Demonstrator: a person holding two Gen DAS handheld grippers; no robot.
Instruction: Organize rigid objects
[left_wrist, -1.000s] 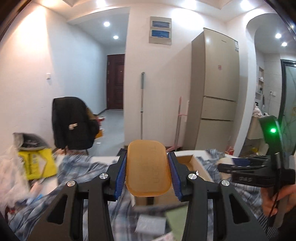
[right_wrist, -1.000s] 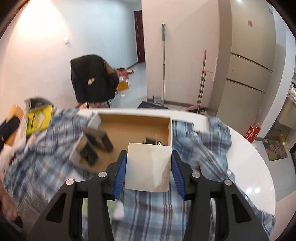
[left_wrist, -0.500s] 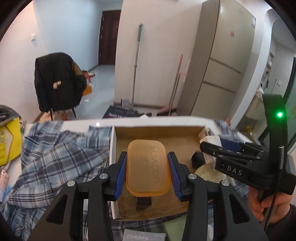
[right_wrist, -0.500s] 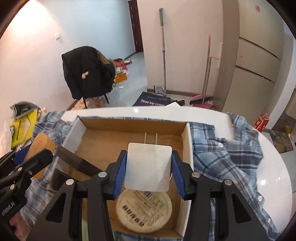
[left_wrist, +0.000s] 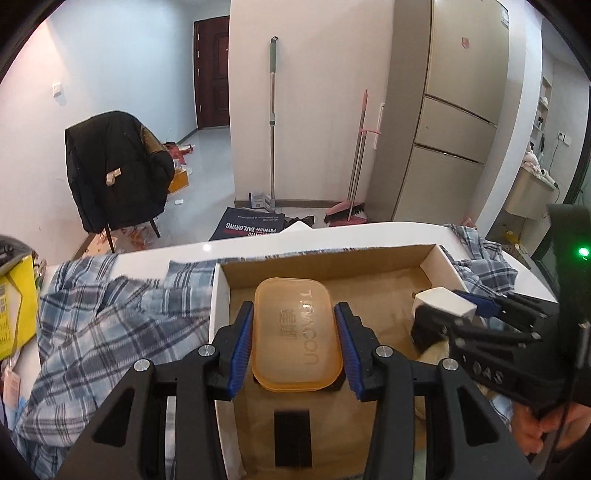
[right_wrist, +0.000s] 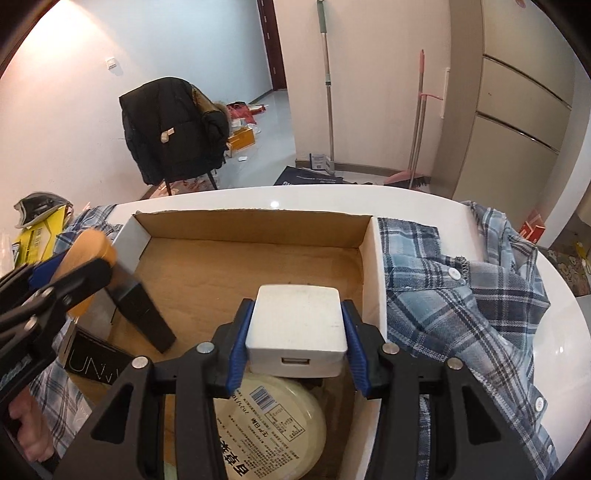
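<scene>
My left gripper (left_wrist: 295, 347) is shut on an orange translucent case (left_wrist: 295, 336) and holds it over the left part of an open cardboard box (left_wrist: 332, 264). My right gripper (right_wrist: 295, 343) is shut on a white charger block (right_wrist: 297, 325) and holds it over the box (right_wrist: 251, 229) near its right wall. The charger also shows in the left wrist view (left_wrist: 443, 304). In the box lie a round cream tin (right_wrist: 269, 424) under the charger and a black block (right_wrist: 142, 310) at the left.
The box sits on a white table (right_wrist: 406, 201) covered with a blue plaid shirt (right_wrist: 461, 295). A black flat box (right_wrist: 96, 363) lies at the left. A yellow bag (left_wrist: 14, 314) lies far left. A chair with a black jacket (left_wrist: 118, 166) stands beyond.
Both grippers have moved forward and down over the box with their objects. The charger has tilted, so its USB port now faces me.
</scene>
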